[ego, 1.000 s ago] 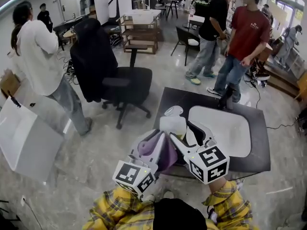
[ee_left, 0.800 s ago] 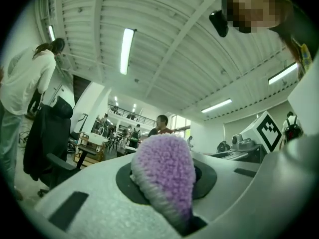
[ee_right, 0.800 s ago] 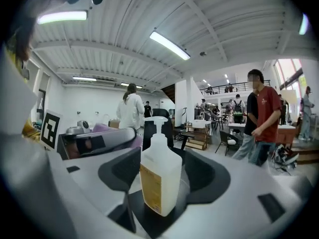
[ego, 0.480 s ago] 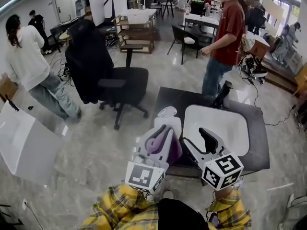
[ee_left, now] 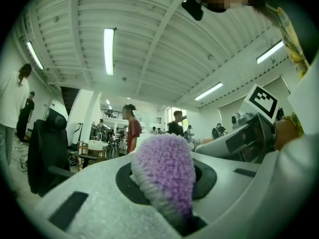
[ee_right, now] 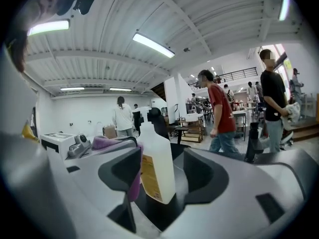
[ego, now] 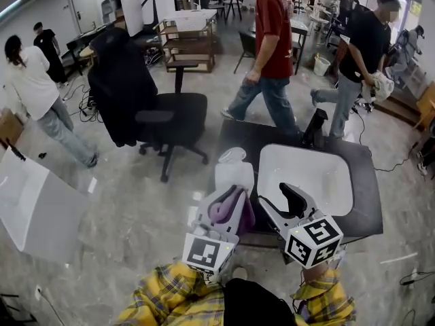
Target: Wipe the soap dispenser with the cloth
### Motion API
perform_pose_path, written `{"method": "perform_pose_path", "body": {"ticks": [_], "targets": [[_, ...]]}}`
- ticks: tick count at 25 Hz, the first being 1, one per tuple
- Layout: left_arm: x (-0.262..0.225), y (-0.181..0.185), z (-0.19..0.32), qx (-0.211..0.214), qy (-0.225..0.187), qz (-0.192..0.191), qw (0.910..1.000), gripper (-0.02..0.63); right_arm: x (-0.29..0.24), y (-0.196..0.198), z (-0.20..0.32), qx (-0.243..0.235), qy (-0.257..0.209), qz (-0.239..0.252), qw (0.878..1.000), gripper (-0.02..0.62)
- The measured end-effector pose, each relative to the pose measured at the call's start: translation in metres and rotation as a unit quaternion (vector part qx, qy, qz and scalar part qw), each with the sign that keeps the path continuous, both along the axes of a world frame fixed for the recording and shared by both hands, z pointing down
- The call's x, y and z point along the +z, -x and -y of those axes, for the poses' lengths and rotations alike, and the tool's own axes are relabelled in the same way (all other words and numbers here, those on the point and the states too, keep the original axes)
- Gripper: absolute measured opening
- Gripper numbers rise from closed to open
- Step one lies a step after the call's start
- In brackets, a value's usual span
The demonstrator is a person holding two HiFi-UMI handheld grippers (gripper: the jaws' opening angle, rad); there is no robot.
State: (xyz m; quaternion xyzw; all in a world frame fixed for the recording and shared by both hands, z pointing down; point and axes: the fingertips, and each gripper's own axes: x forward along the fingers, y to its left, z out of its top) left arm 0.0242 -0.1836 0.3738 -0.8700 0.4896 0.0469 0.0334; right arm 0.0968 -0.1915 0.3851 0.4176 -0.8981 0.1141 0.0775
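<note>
Cloth (ego: 224, 210) clamped in left tongs (ego: 230, 197), beside soap dispenser (ego: 234, 175) | right tongs (ego: 277, 195) apart, tilted upward

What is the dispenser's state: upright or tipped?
Upright. The dispenser stands on its base at the corner of the counter, pump head on top, in both the head and right gripper views.

The head view looked steeply down on the dark surface (ego: 368, 197). Each gripper view sat close behind its jaws, tilted toward the ceiling (ee_left: 149, 44); head and right views shared the soap dispenser (ee_right: 157, 163).
</note>
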Motion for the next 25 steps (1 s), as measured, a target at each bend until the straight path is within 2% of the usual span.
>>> {"method": "perform_pose_path", "body": {"ticks": [4,9,25], "targets": [[0.022,-0.003,0.001,0.003,0.014,0.026,0.9996,0.057,0.003,0.001,0.000,-0.003,0.004,0.003,1.000,0.249],[0.049,0.001,0.005,-0.006,0.045,0.040,0.9982,0.057,0.006,0.001,0.002,-0.003,0.008,0.004,1.000,0.247],[0.132,0.000,0.011,-0.004,0.148,0.057,0.9873,0.057,0.029,0.010,-0.002,-0.016,0.030,0.001,0.999,0.247]]}}
